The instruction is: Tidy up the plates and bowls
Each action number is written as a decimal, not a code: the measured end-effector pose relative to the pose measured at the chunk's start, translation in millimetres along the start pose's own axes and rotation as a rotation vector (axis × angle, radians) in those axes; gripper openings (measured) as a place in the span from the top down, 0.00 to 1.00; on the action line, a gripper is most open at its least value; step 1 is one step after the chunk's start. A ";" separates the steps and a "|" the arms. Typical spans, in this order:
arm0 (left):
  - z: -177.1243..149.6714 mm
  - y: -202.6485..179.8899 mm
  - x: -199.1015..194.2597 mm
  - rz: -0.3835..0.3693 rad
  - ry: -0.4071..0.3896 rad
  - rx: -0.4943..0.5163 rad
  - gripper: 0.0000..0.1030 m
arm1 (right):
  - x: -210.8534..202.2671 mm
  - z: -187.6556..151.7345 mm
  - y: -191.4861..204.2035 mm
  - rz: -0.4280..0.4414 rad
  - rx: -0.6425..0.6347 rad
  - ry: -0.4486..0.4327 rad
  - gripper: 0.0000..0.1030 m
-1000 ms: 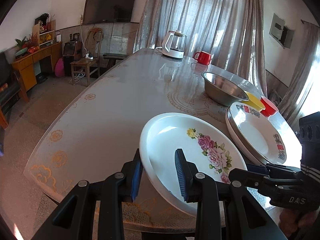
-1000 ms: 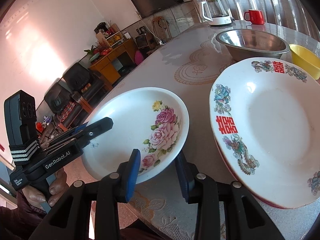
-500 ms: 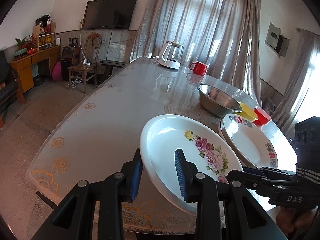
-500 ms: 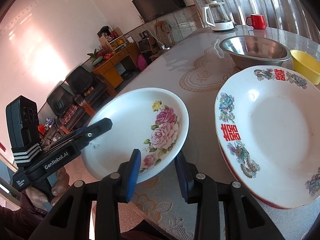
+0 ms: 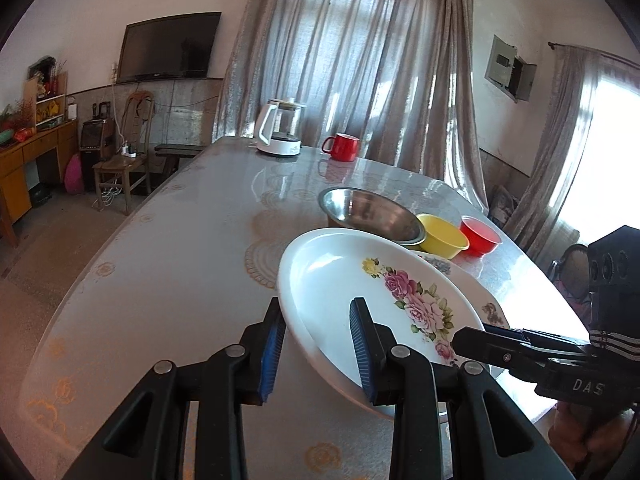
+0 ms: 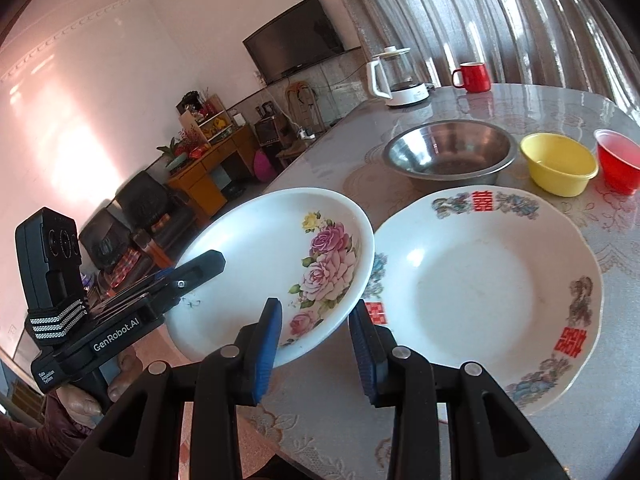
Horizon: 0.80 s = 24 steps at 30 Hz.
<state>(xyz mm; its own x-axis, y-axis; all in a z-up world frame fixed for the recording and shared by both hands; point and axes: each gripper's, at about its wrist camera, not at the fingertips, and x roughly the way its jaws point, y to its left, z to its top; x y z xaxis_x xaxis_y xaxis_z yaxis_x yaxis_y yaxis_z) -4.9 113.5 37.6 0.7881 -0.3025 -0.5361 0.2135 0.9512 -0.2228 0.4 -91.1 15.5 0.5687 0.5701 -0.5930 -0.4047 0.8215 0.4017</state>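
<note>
A white plate with pink roses [image 5: 360, 288] [image 6: 260, 256] hangs tilted above the table, held at two places on its rim. My left gripper [image 5: 316, 320] is shut on its near-left rim and shows from the side in the right wrist view [image 6: 208, 260]. On the plate's near-right rim my right gripper [image 6: 316, 316] [image 5: 472, 336] is shut too. The rose plate's right edge overlaps a larger plate with red characters [image 6: 480, 288] [image 5: 492, 308], which lies flat on the table. Behind stand a steel bowl [image 6: 448, 152] [image 5: 372, 212], a yellow bowl [image 6: 558, 164] [image 5: 442, 236] and a red bowl [image 6: 618, 160] [image 5: 480, 236].
The glossy patterned table [image 5: 180, 260] [image 6: 520, 108] has a white kettle [image 5: 280, 132] [image 6: 396, 76] and a red mug [image 5: 344, 147] [image 6: 474, 77] at its far end. A person's hand [image 6: 80, 400] holds the left gripper at the table's near edge. Curtains hang behind.
Both grippers have risen with the rose plate, lifting it off the table and carrying it right, so its edge now overlaps the red-character plate.
</note>
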 end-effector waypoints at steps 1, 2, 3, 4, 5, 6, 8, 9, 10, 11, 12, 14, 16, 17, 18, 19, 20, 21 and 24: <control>2.3 -7.1 4.7 -0.014 0.004 0.006 0.69 | -4.2 1.4 -6.5 -0.015 0.011 -0.009 0.66; 4.4 -14.0 10.0 -0.029 0.009 0.014 0.69 | -8.1 2.2 -12.6 -0.030 0.024 -0.017 0.66; 6.1 -21.9 16.3 -0.042 0.018 0.024 0.69 | -11.6 3.5 -18.7 -0.045 0.037 -0.022 0.66; 7.0 -29.0 22.2 -0.053 0.028 0.035 0.69 | -15.3 4.0 -25.1 -0.062 0.051 -0.026 0.66; 7.9 -36.3 27.9 -0.065 0.038 0.049 0.69 | -18.4 3.8 -31.6 -0.080 0.064 -0.031 0.66; 8.1 -42.9 33.7 -0.078 0.051 0.061 0.68 | -21.4 3.5 -38.4 -0.098 0.078 -0.035 0.66; 8.4 -55.4 44.5 -0.104 0.076 0.079 0.68 | -26.4 3.9 -51.2 -0.137 0.102 -0.036 0.66; 8.0 -61.3 49.6 -0.111 0.086 0.089 0.68 | -28.5 3.6 -57.7 -0.160 0.114 -0.036 0.66; 7.6 -66.8 54.3 -0.114 0.096 0.100 0.68 | -30.8 3.3 -64.1 -0.180 0.127 -0.036 0.66; 7.2 -70.2 57.8 -0.119 0.105 0.107 0.68 | -32.7 1.8 -70.0 -0.194 0.139 -0.036 0.66; 6.9 -73.8 60.4 -0.125 0.112 0.112 0.67 | -33.8 2.1 -76.0 -0.205 0.152 -0.036 0.66; 7.0 -78.3 63.1 -0.139 0.120 0.115 0.67 | -36.9 1.4 -84.7 -0.227 0.168 -0.040 0.66; 6.6 -79.5 63.2 -0.148 0.125 0.120 0.66 | -39.3 1.3 -91.6 -0.237 0.177 -0.044 0.66; 6.4 -81.0 64.5 -0.149 0.129 0.124 0.66 | -39.9 1.4 -94.3 -0.241 0.179 -0.045 0.67; 6.0 -81.9 66.1 -0.148 0.135 0.128 0.65 | -39.9 1.7 -96.0 -0.246 0.180 -0.044 0.67; 4.9 -81.2 68.1 -0.144 0.144 0.128 0.65 | -39.2 0.9 -96.9 -0.249 0.184 -0.043 0.67; 3.8 -81.2 69.9 -0.142 0.153 0.126 0.65 | -38.4 0.8 -98.3 -0.252 0.186 -0.041 0.66; 2.4 -81.1 71.7 -0.142 0.161 0.125 0.65 | -38.7 -0.7 -98.5 -0.255 0.185 -0.038 0.66; -1.4 -80.4 78.8 -0.131 0.193 0.116 0.65 | -34.9 -2.5 -98.9 -0.267 0.187 -0.023 0.66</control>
<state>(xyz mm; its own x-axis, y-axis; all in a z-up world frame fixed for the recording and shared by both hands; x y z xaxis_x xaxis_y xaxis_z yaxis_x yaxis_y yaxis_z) 39.2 13.1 12.2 0.6273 -0.4189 -0.6566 0.3798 0.9005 -0.2117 18.8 -192.3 -5.3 0.6542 0.3322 -0.6794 -0.1015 0.9288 0.3564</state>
